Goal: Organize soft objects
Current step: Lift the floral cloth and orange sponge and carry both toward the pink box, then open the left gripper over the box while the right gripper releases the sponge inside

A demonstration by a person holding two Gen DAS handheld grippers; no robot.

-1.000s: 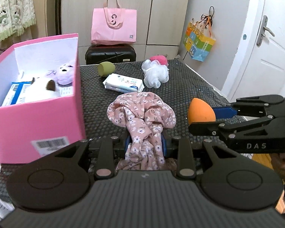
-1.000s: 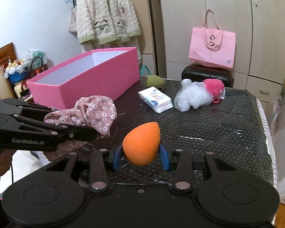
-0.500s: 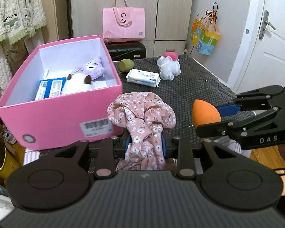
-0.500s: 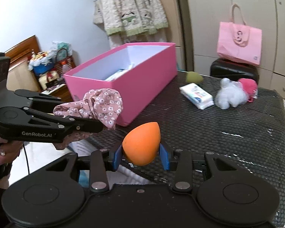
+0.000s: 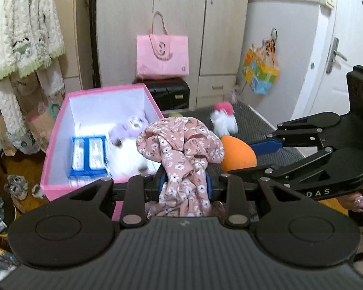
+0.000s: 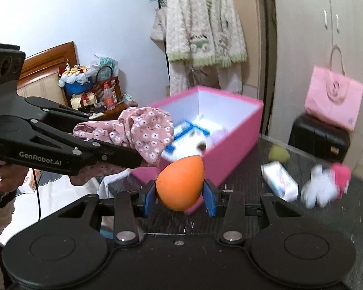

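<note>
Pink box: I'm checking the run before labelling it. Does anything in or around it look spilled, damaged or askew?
Nothing stands out. The pink box sits upright and holds a plush toy and blue packs. The left gripper holds the floral cloth, the right gripper the orange sponge. Blur hides finer detail.

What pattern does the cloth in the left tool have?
Pink cloth with small white flowers; the left wrist view shows it best.
</note>
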